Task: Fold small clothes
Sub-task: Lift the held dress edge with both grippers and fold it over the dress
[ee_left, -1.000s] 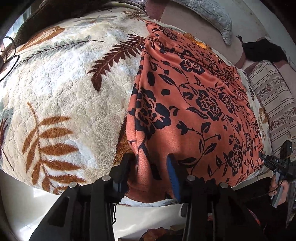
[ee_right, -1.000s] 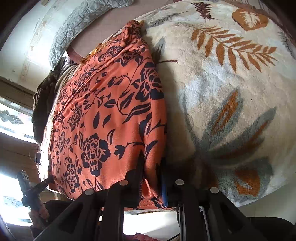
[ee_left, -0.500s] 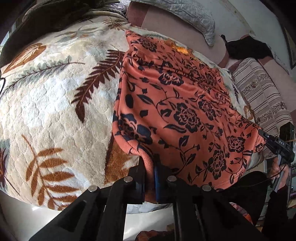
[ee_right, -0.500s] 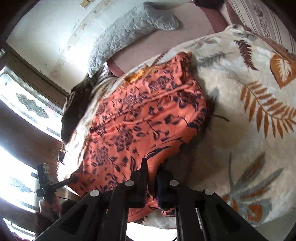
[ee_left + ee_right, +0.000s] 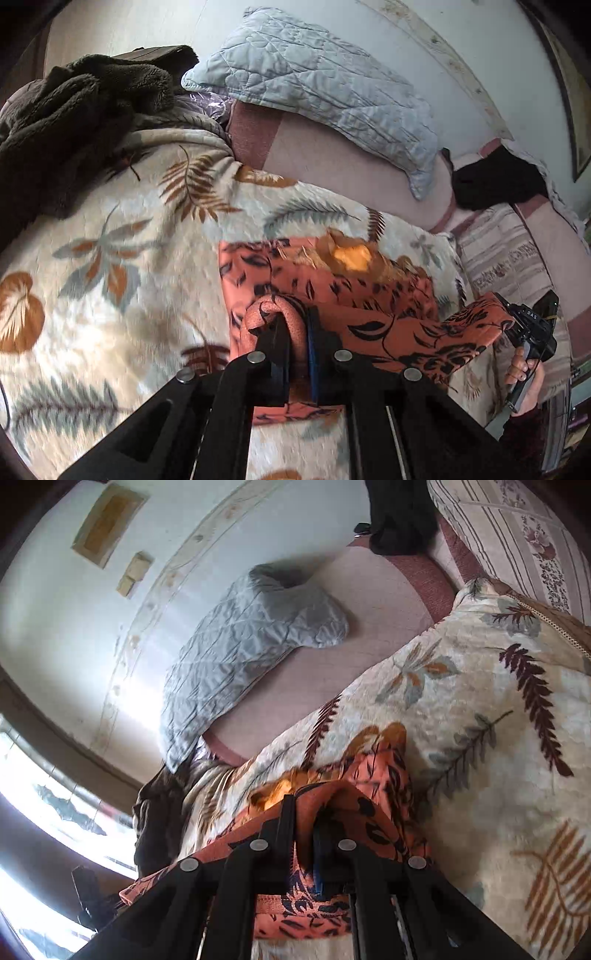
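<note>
An orange garment with a black flower print [image 5: 354, 291] lies on the leaf-patterned blanket [image 5: 110, 280]. Its near hem is raised and carried over the rest of the cloth. My left gripper [image 5: 299, 325] is shut on one corner of that hem. My right gripper [image 5: 304, 816] is shut on the other corner, and the garment [image 5: 373, 786] drapes down around its fingers. In the left wrist view the right gripper [image 5: 517, 317] shows at the right, held by a hand, with the hem stretched taut between the two. The far part of the garment rests flat on the blanket [image 5: 498, 738].
A grey quilted pillow [image 5: 325, 88] lies on the pink sheet [image 5: 332, 162] by the wall. A dark brown fleece [image 5: 62, 122] is heaped at the far left, a black cloth [image 5: 495, 181] at the far right. A striped cover [image 5: 502, 258] lies to the right. A bright window [image 5: 37, 797] is left.
Both grippers shut on the near hem corners, then rose and swung forward over the garment toward the pillow. The garment went from lying spread to being doubled over.
</note>
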A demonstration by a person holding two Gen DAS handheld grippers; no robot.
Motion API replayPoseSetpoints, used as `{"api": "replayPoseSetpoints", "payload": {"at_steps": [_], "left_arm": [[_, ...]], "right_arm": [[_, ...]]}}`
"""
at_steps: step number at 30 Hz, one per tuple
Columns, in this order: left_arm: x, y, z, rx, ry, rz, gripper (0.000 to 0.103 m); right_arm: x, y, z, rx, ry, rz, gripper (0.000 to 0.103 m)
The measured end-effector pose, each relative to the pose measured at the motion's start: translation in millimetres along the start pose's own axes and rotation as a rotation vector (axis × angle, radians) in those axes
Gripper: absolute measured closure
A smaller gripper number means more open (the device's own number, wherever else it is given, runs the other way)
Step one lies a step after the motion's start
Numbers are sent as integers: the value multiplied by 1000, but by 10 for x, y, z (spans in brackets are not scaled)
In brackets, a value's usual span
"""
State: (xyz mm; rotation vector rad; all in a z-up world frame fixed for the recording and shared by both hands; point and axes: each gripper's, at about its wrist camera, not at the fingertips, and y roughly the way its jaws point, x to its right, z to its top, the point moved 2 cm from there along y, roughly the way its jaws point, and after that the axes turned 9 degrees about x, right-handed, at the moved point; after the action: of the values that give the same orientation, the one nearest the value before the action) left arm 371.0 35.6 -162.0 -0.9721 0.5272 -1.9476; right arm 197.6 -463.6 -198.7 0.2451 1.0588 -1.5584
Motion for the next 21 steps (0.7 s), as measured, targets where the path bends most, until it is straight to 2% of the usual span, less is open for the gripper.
{"api": "replayPoseSetpoints", "payload": {"at_steps": [3,5,7,8,9,10,12,13,14,15,16,17,18,19,20,21], "left_arm": [[-213,713,222,-16,-51,66,95],[-412,1212,201,-63,-87,127,95],[-625,1597,77,-107,-148,143,91],[-723,1679,28,-91,-196,112,91],[-798,1662,19,-35,-248,58,91],[-877,1644,13,-13,-293,7,91],[-1053,1614,-8,-1,-389,-95,90],[-1146,1563,-28,21,-446,-136,90],[-1213,1490,-48,45,-494,-161,90],[-1238,1402,-53,67,-523,-175,91],[-1232,1279,-55,98,-532,-179,86],[-1210,1102,-41,152,-527,-151,81],[-1179,891,-31,221,-515,-127,62],[-1147,693,-22,287,-511,-121,51],[-1103,487,-22,338,-509,-102,34],[-1045,309,-17,361,-499,-60,30]], "right_arm": [[313,702,178,6,135,-20,93],[645,1159,142,-28,280,-34,92],[1010,1495,24,-43,410,-61,91],[1164,1595,-40,-35,451,-51,93],[1285,1642,-82,-13,486,-6,93],[1375,1636,-104,20,519,49,93],[1489,1556,-106,67,553,94,92],[1529,1485,-87,101,557,88,81],[1545,1385,-65,138,555,84,65],[1539,1279,-39,168,546,86,53],[1512,1169,0,192,529,83,34],[1464,1055,42,207,498,63,32],[1379,945,73,209,451,40,32],[1279,844,90,199,405,38,32],[1188,749,95,183,366,43,32],[1076,646,74,166,329,46,32]]}}
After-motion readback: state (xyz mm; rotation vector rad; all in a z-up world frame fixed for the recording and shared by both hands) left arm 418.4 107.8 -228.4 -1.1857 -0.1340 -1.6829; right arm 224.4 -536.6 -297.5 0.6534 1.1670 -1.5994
